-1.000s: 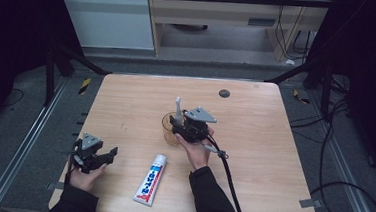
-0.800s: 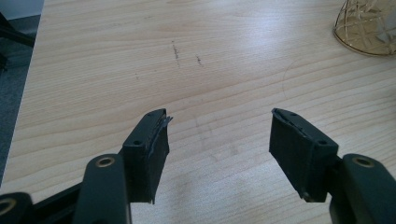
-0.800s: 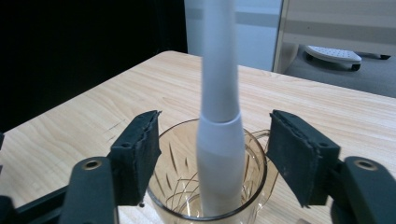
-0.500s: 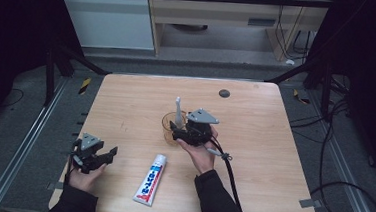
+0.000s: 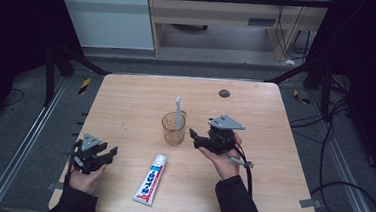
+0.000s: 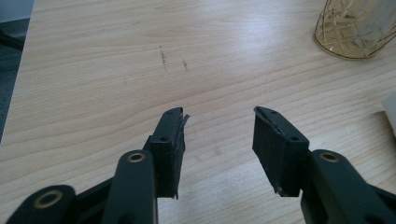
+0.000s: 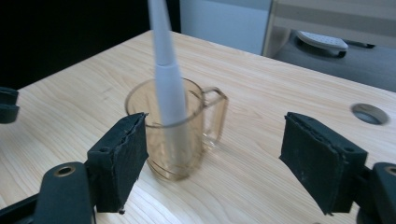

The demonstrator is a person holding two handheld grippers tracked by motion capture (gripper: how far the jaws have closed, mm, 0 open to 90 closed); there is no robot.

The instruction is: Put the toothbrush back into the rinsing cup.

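Since the earlier frame: right gripper [image 5: 192,138] has drawn back from the amber transparent plastic mug [image 5: 173,128], its fingers having just been opening, nothing between them; left gripper [image 5: 111,154] unmoved, its fingers having just been closing partway, nothing between them.

Left gripper: fingers [image 6: 170,140] moderately apart, empty, over bare light wooden surface [image 5: 126,101]; mug lies well ahead and to the right of them.

White toothpaste tube with red and blue print [image 5: 150,179]: flat on the surface, between the two grippers, long axis running near-to-far, cap end pointing away from the person, just short of the mug.

Mug: upright, just ahead of the right fingers [image 7: 119,158]. Judged light, stiff, smooth-walled; liable to tip.

White plastic toothbrush handle [image 5: 178,113]: standing in the mug, long axis near vertical, leaning slightly on the rim. Judged light, rigid, slippery; best taken on the shaft above the rim.

Right gripper: fingers wide apart, empty.
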